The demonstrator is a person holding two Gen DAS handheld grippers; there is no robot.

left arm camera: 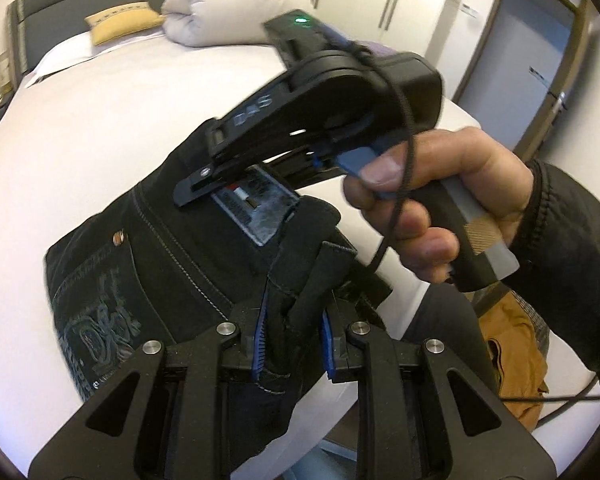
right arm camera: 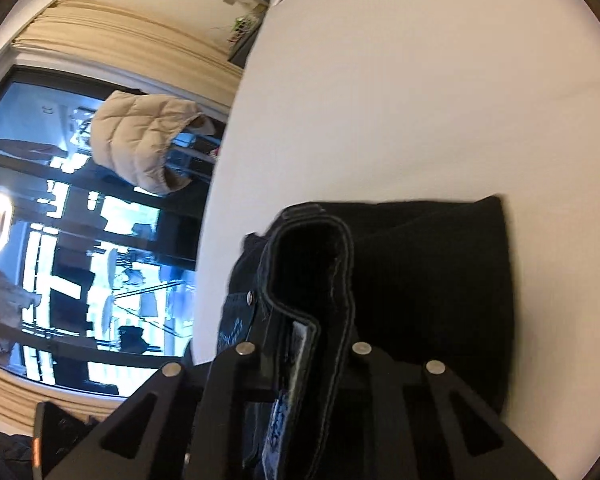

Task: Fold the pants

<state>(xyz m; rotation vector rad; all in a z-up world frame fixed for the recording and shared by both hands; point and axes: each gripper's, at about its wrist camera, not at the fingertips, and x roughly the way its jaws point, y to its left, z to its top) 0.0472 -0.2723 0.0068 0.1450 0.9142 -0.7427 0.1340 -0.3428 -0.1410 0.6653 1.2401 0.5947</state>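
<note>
With the left gripper [left arm camera: 292,344] and right gripper [left arm camera: 198,184] both clamped on the black jeans' [left arm camera: 148,264] waistband over the bed [left arm camera: 80,128], the person should hold the layers aligned while lowering them flat.

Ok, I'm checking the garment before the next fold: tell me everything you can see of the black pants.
The black pants look like heavy denim with pale contrast stitching, a metal rivet, an embroidered back pocket and a waistband label patch. They lie partly folded on the white bed. The left gripper has its jaws shut on bunched waistband fabric; the right gripper has its jaws shut on the waistband by the patch.
</note>
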